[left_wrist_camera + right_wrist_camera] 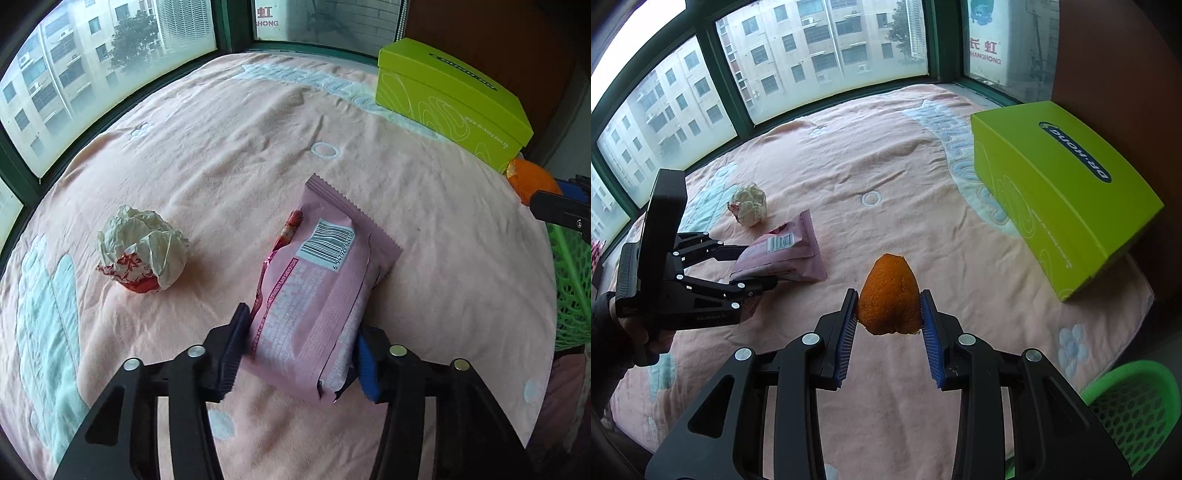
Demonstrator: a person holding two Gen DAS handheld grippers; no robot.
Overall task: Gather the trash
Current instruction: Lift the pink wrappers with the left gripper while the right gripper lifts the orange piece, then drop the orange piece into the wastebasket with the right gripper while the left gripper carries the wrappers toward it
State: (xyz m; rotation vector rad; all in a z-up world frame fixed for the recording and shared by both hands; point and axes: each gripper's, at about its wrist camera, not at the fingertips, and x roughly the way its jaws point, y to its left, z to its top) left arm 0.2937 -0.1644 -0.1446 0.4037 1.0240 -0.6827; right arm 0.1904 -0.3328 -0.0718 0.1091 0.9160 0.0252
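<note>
My left gripper [301,345] is shut on the near end of a pink snack wrapper [321,280], which shows its barcode side and lies over the pink blanket [221,147]. It also shows in the right wrist view [783,254], held by the left gripper [757,269]. My right gripper [888,314] is shut on a piece of orange peel [890,295], held above the blanket. The peel [532,181] and the right gripper's tip show at the right edge of the left wrist view. A crumpled white and red paper ball [142,251] lies left of the wrapper and shows in the right wrist view [748,203].
A lime green box [1067,192] stands at the back right of the blanket, also in the left wrist view [450,99]. A green mesh basket [1137,410] sits off the blanket's right edge, low. Green-framed windows [713,48] line the far side.
</note>
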